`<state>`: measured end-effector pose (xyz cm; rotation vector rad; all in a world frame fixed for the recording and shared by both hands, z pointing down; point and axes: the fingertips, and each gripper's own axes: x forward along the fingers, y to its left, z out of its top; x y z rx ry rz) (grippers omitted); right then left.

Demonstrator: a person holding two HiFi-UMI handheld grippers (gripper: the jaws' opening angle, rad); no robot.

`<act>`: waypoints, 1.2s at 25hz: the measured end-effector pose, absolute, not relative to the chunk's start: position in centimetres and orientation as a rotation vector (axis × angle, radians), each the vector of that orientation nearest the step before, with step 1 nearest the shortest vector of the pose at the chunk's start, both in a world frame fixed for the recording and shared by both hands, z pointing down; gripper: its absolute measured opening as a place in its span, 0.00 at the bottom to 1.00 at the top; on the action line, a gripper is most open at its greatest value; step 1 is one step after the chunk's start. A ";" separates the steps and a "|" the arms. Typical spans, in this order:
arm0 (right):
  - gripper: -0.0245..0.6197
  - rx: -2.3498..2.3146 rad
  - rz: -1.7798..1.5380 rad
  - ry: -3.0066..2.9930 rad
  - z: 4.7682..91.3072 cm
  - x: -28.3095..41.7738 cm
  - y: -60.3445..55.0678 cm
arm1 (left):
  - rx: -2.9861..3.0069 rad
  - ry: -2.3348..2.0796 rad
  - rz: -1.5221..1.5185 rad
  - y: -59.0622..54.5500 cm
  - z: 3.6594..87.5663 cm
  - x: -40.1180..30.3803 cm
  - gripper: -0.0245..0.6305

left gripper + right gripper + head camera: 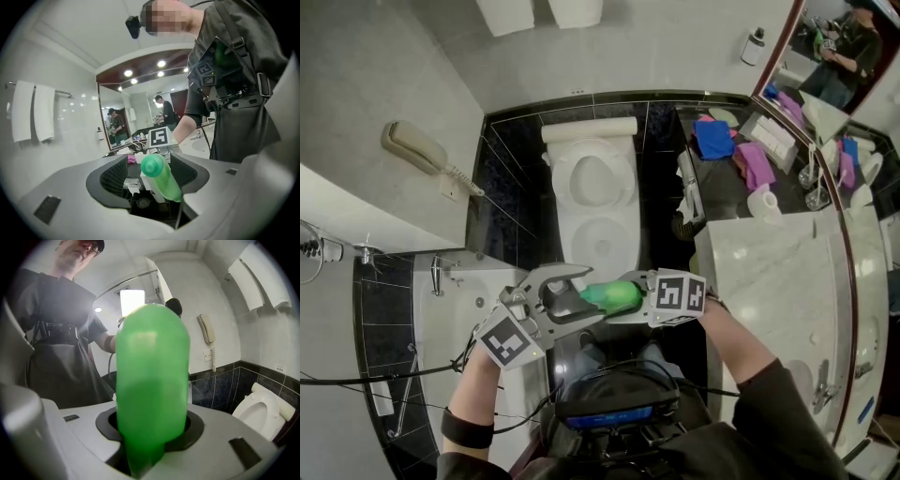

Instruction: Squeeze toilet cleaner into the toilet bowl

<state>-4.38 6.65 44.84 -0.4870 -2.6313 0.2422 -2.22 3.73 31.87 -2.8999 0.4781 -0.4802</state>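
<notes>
The green toilet cleaner bottle (614, 297) lies level in front of me, below the open white toilet (564, 202). My right gripper (639, 298) is shut on its body; in the right gripper view the bottle (152, 380) fills the gap between the jaws of that gripper (150, 430). My left gripper (567, 300) is open at the bottle's other end. In the left gripper view the bottle's rounded green end (153, 166) points at the camera between the wide jaws of the left gripper (151, 174), and neither pad touches it. The toilet (262, 413) shows low at the right of the right gripper view.
A wall telephone (412, 148) hangs left of the toilet. A marble counter (769, 272) stands to the right, with a blue cloth (712, 138) and a purple cloth (755, 164) at its dark far end. A white tub (464, 305) is at the lower left.
</notes>
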 end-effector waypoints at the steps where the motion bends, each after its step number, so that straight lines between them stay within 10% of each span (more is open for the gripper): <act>1: 0.33 -0.496 0.245 -2.627 44.8 -4.4 6.8 | -2.903 0.462 -0.492 3.8 32.0 -2.2 0.48; 11: 0.33 -0.519 0.227 -2.602 45.3 -4.3 6.9 | -2.912 0.390 -0.521 4.3 32.5 -1.8 0.28; 30: 0.34 0.020 -0.592 -2.472 47.6 -2.9 -0.2 | -3.485 0.742 -0.380 3.1 36.5 -2.6 0.27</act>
